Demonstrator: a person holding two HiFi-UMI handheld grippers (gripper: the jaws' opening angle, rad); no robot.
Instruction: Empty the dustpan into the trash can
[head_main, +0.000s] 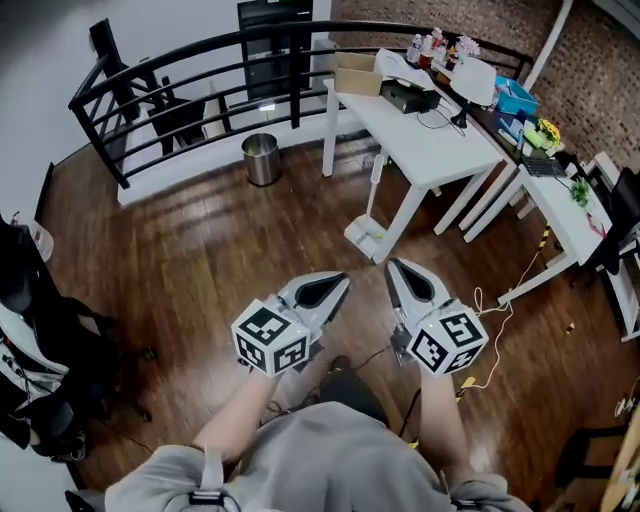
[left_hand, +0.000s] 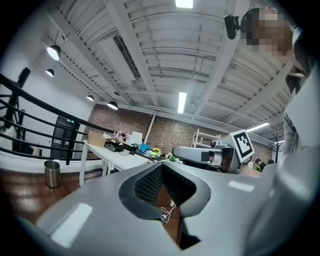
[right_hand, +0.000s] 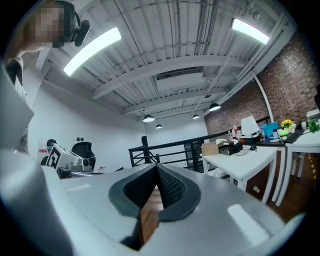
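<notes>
Grippers are both doing nothing yet. The left gripper (head_main: 340, 281) has its jaws pinched together with nothing between them, and the right gripper (head_main: 393, 265) is the same: tips meeting, empty. The person holds both level at about waist height, side by side, pointing away across the wood floor (head_main: 200, 270).

From where I'm standing, the thing that looks like the dustpan (head_main: 365, 238) is the white piece on the floor at the foot of the white table (head_main: 430, 150). I can't be 100% sure that's what it is. Its thin handle stands upright next to the table leg, so the long axis is vertical. It sits straight ahead of the 2 grippers, just past their tips, and the right one is slightly closer.

The trash can (head_main: 261, 158) is the shiny metal cylinder further off and to the left, near the black railing (head_main: 200, 60), well apart from the dustpan. My guess is the next move is a forward reach with jaws opening sideways around that upright handle, then a carry to the far left.
</notes>
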